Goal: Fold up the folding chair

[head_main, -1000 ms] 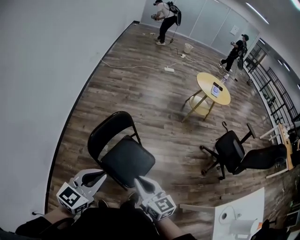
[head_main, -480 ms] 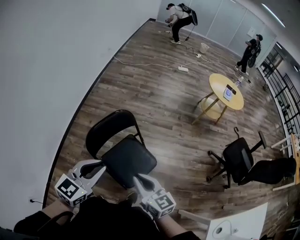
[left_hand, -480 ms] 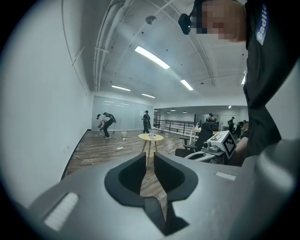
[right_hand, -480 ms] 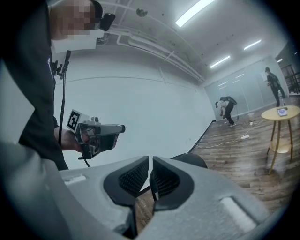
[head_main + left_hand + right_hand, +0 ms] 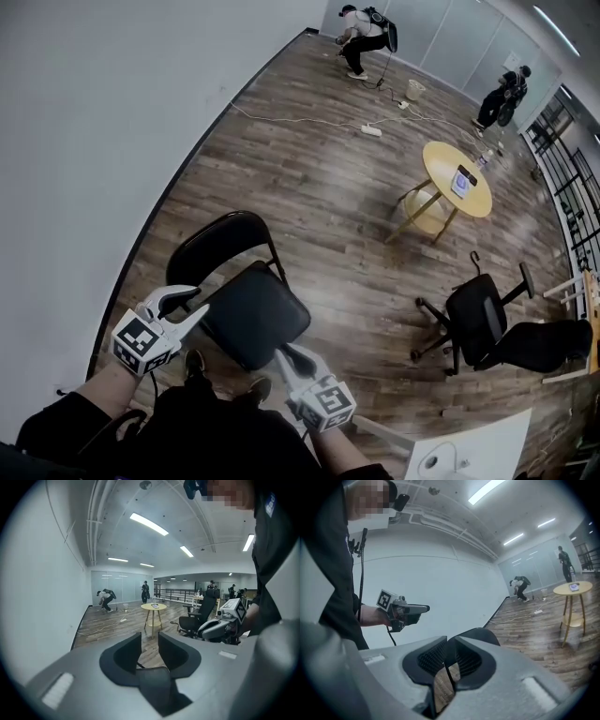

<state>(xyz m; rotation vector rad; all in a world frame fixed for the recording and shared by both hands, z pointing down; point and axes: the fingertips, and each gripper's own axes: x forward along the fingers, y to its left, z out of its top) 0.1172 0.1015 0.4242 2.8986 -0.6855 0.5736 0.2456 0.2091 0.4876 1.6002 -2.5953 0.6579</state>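
One folding chair (image 5: 248, 314) between left gripper (image 5: 198, 305) and right gripper (image 5: 285, 352), seemingly ungripped.

A plank floor (image 5: 309, 178) is bordered by a white wall (image 5: 103, 122). A round yellow table (image 5: 439, 161) is set near a black office chair (image 5: 478, 314), lit by ceiling strips (image 5: 149, 524).

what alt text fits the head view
A black folding chair with padded seat stands unfolded on a wood-plank floor; the left gripper and right gripper flank its seat, jaws just opening, nothing between them. Beyond, a round yellow table.
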